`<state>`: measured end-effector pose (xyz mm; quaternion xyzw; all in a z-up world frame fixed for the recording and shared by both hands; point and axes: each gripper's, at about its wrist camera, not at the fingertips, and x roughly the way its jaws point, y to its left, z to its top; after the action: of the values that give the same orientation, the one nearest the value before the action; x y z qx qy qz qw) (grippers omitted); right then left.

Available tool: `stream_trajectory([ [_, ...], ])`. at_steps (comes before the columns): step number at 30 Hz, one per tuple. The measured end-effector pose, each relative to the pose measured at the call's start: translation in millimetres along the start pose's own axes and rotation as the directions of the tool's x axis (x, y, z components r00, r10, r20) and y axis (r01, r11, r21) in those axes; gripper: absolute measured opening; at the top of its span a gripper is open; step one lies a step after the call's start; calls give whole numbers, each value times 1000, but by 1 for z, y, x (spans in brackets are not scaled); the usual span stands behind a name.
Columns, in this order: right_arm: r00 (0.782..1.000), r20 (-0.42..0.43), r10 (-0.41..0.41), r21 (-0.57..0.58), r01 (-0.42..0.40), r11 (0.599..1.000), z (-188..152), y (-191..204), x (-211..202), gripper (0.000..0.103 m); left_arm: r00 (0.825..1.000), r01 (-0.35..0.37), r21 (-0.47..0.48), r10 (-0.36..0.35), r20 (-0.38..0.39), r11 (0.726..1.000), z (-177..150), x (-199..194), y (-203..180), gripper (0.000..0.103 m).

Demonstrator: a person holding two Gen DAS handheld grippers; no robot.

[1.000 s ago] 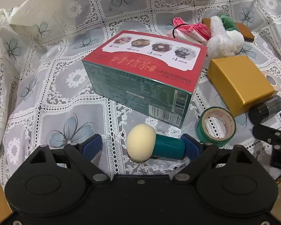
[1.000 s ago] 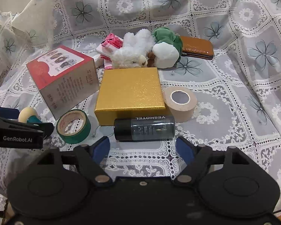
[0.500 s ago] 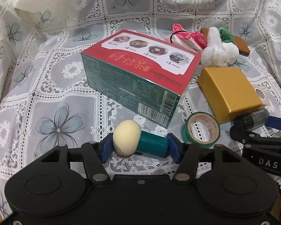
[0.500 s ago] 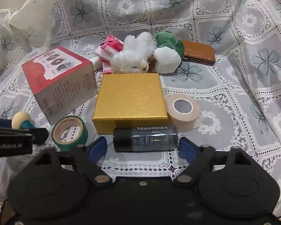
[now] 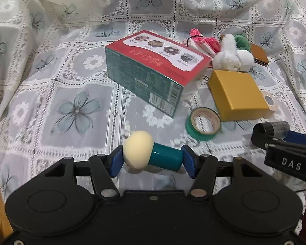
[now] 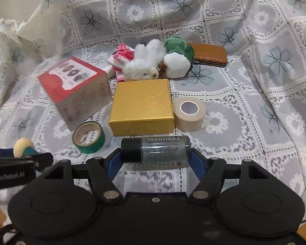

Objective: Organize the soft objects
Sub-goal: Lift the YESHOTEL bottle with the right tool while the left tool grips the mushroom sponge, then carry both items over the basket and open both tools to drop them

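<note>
The left gripper clamps a mushroom-shaped toy end to end, its long axis crosswise between the blue pads, cream cap to the left, teal stem to the right, above the lace cloth. The right gripper, its jaws just closing, pinches a dark bottle lying sideways, black cap left, just in front of the gold box. The white plush and green plush lie together behind that box, with the green tape roll at its near left.
</note>
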<state>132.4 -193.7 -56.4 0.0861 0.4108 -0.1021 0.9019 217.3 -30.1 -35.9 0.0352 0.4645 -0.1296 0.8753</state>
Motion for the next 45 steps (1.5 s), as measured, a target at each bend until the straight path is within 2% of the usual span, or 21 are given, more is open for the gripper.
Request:
stream_trajectory([
  [15, 998, 11, 62, 43, -62, 997, -51, -29, -105, 69, 999, -39, 7, 39, -4, 999, -54, -72, -38, 57],
  [27, 992, 3, 122, 61, -122, 991, -101, -36, -160, 69, 999, -43, 10, 43, 7, 999, -100, -112, -64, 57],
  [36, 990, 21, 140, 69, -141, 988, -124, -41, -190, 69, 1000, -11, -16, 11, 2, 1000, -125, -129, -71, 57],
  [45, 991, -20, 131, 102, -128, 986, -125, -46, -183, 69, 996, 19, -62, -25, -90, 998, -133, -110, -66, 57],
])
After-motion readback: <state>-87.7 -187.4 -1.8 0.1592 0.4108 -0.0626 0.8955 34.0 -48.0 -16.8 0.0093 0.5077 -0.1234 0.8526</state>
